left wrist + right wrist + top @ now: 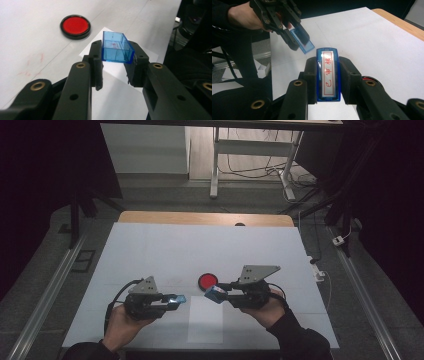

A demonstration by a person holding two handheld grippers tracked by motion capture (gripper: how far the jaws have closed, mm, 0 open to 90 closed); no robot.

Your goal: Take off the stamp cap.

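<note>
Evidently, stamp and cap are apart: the two pieces sit in separate grippers above the white table sheet (pixel 150 255), which fits a stamp uncapped for inking or pressing.
Stamp body: the blue translucent plastic rectangular stamp (pixel 328 75), its white face with red characters turned up to the right gripper view, is pinched across its long sides by the right gripper (pixel 216 294); both black pads press on it, so the printing face is free.
Cap: the clear blue hollow plastic cap (pixel 116 47) is nipped by its sides at the tip of the left gripper (pixel 179 299), open end clear of the jaws, presumably so it can slide back on.
Ink pad: the round red ink pad in a black rim (pixel 207 280) lies on the sheet at about twelve o'clock from the gap between the grippers, near the stamp.
Paper: a white rectangular slip (pixel 206 320) lies at six o'clock from the gap between the grippers, likely the print target.
Spacing: stamp and cap are near, not touching.
</note>
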